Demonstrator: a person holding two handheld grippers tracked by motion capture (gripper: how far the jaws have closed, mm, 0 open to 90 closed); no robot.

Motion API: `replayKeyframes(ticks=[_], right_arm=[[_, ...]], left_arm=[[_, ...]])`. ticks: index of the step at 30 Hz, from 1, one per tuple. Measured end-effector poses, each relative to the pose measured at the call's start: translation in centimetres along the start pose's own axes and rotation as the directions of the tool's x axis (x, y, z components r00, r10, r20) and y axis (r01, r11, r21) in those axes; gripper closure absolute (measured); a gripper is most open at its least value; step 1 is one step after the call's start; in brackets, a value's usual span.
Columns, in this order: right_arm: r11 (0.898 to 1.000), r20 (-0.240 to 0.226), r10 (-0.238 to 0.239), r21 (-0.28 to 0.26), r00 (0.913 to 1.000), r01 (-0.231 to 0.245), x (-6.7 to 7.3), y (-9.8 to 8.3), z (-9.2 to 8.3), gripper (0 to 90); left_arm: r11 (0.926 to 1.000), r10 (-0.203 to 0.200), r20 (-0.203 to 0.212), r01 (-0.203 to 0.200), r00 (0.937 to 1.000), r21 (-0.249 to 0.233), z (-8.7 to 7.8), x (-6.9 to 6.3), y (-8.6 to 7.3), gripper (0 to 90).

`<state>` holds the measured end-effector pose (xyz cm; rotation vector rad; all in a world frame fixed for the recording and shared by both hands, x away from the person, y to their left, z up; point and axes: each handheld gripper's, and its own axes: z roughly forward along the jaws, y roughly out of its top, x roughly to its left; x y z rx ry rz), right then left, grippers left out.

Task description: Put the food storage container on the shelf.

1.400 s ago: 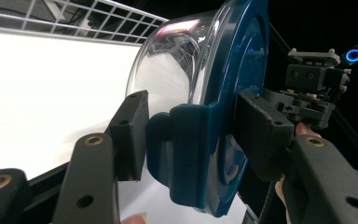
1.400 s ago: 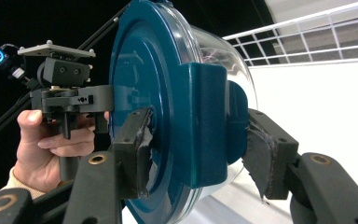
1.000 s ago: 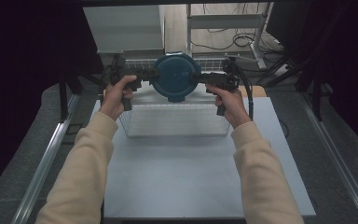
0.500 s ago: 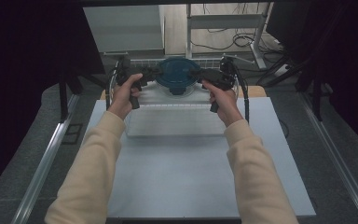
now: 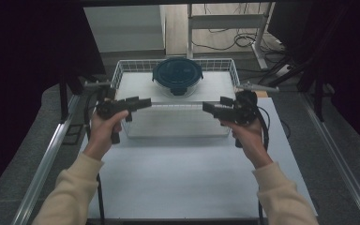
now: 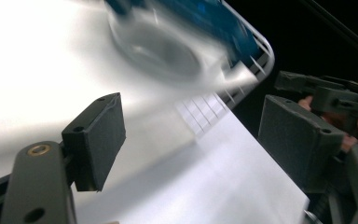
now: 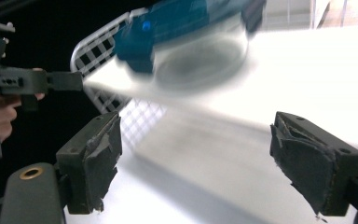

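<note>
Container (image 5: 177, 76) sitting in the wire basket (image 5: 225, 63), top centre of the high view. Left gripper (image 5: 144, 102) and right gripper (image 5: 209, 107) just been opening, jaws spread, nothing between. Best backing straight out, clear of that rim.

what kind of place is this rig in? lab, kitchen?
Most likely a lab or data-collection workspace, not a kitchen: the white table sits inside a metal frame, loose cables trail over the floor behind it, and the lidded container stands alone in a wire basket.
</note>
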<state>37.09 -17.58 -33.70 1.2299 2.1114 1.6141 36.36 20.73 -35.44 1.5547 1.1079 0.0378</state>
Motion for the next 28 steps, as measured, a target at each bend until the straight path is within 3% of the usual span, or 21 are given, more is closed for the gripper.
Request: replayKeyframes(ticks=[2, 6, 7, 8, 9, 16, 17, 21, 28], right_arm=[[1.000, -0.002, -0.017, 0.000, 0.9999, 0.017, 0.0, -0.9, -0.7, 16.1], [0.999, -0.003, -0.041, 0.011, 0.9991, 0.041, -0.2, -5.8, -3.6, 16.9], [0.999, -0.003, -0.041, 0.011, 0.9991, 0.041, -0.2, -5.8, -3.6, 16.9], [0.999, 0.001, -0.045, 0.029, 0.9990, 0.045, -0.4, -8.1, -4.5, 17.2], [0.999, 0.001, -0.045, 0.029, 0.9990, 0.045, -0.4, -8.1, -4.5, 17.2], [0.989, 0.039, -0.085, 0.125, 0.9956, 0.079, -1.3, -14.0, -5.6, 17.7], [0.985, 0.047, -0.104, 0.145, 0.9935, 0.096, -1.4, -14.9, -5.5, 17.7], [0.980, 0.051, -0.103, 0.177, 0.9934, 0.092, -1.7, -15.9, -5.0, 17.7], [0.985, 0.060, -0.105, 0.147, 0.9927, 0.095, -1.5, -15.7, -5.4, 17.6]], left_arm=[[0.9995, 0.022, 0.000, -0.022, 0.9998, 0.023, -0.8, -0.5, -2.4, 21.6], [0.9952, 0.075, -0.035, -0.072, 0.9966, 0.066, -1.6, -0.9, -6.6, 21.4], [0.9951, 0.074, -0.041, -0.071, 0.9964, 0.069, -1.7, -0.8, -7.6, 21.4], [0.9943, 0.070, -0.039, -0.067, 0.9968, 0.083, -1.8, -0.6, -8.8, 21.4], [0.9946, 0.066, -0.043, -0.063, 0.9969, 0.083, -1.9, -0.5, -9.4, 21.4], [0.9849, 0.079, -0.080, -0.066, 0.9936, 0.160, -1.9, 0.4, -14.7, 21.4], [0.9827, 0.083, -0.084, -0.067, 0.9930, 0.173, -1.8, 0.4, -15.0, 21.4], [0.9769, 0.091, -0.097, -0.069, 0.9911, 0.202, -1.4, 0.5, -16.0, 21.3], [0.9779, 0.100, -0.100, -0.080, 0.9899, 0.193, -1.5, 0.3, -16.0, 21.1]])
